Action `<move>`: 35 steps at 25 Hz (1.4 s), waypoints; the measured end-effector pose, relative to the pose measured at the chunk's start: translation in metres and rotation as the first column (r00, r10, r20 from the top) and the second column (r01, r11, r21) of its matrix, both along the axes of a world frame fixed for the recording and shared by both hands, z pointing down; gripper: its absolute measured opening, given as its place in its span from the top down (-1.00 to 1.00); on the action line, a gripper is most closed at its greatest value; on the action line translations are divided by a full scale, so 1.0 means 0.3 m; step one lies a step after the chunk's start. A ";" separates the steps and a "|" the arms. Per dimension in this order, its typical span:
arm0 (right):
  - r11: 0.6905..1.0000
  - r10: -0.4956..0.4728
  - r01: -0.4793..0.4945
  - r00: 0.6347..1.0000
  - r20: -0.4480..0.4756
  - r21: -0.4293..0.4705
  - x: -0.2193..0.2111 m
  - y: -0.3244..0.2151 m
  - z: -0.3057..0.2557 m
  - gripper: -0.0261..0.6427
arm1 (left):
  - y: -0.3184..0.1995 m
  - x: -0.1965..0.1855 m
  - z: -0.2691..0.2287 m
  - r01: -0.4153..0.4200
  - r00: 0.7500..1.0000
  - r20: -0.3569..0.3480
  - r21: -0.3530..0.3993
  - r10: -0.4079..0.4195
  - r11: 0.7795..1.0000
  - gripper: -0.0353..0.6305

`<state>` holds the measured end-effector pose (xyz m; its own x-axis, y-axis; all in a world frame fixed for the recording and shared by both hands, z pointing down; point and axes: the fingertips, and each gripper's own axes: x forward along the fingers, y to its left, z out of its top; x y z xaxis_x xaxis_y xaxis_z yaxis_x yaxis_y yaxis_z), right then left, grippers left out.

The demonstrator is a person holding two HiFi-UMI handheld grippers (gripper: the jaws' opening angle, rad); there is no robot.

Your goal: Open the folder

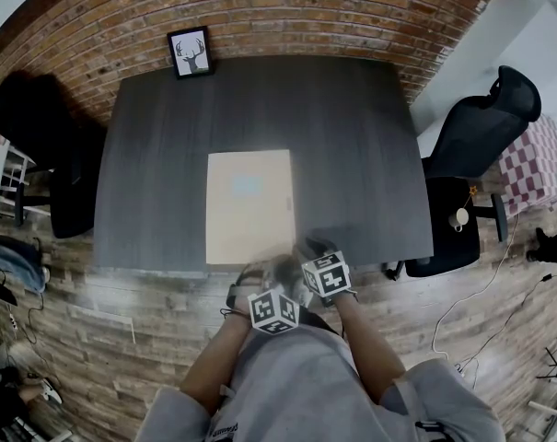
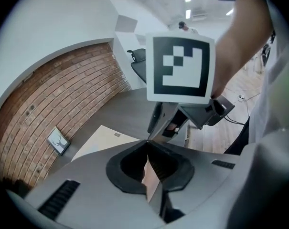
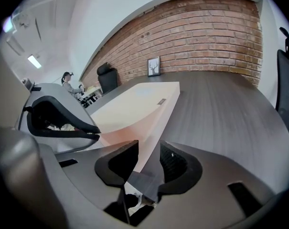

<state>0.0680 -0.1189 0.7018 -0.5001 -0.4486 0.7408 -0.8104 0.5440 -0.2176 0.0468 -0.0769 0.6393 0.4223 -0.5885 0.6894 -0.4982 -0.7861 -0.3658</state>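
Observation:
A beige folder (image 1: pixel 249 201) lies flat in the middle of the dark table (image 1: pixel 361 155). Both grippers are at its near edge, close together. My left gripper (image 1: pixel 264 273) is shut on a thin beige sheet (image 2: pixel 152 181), the folder's cover, which stands pinched between its jaws; the rest of the folder (image 2: pixel 103 140) lies beyond. My right gripper (image 1: pixel 307 249) is on the near right corner. In the right gripper view the folder's edge (image 3: pixel 145 147) runs between its jaws, which are shut on it. The near edge of the folder is blurred in the head view.
A framed deer picture (image 1: pixel 191 52) leans against the brick wall at the table's far left. A black office chair (image 1: pixel 481 127) stands to the right of the table and a dark chair (image 1: pixel 39 127) to the left. The floor is wood planks.

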 end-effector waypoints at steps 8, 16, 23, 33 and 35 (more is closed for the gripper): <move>1.000 -0.015 0.015 1.000 -0.008 0.009 -0.010 -0.005 0.000 0.57 | -0.012 -0.023 -0.062 0.045 0.998 -0.038 0.036 -0.043 0.998 0.88; 1.000 -0.028 0.028 0.999 -0.019 0.008 -0.007 -0.003 -0.003 0.57 | -0.017 -0.091 -0.189 0.131 0.989 -0.087 0.116 -0.121 0.985 0.88; 0.999 -0.046 0.046 0.998 -0.045 0.019 -0.002 -0.007 -0.003 0.57 | -0.005 -0.189 -0.301 0.258 0.960 -0.154 0.153 -0.235 0.954 0.88; 0.995 -0.093 0.095 0.992 -0.089 0.019 -0.010 -0.008 -0.004 0.57 | 0.010 -0.418 -0.436 0.502 0.841 -0.314 0.151 -0.440 0.852 0.88; 0.994 -0.101 0.104 0.990 -0.097 0.020 -0.012 -0.008 -0.006 0.57 | 0.021 -0.469 -0.457 0.542 0.819 -0.322 0.160 -0.476 0.825 0.88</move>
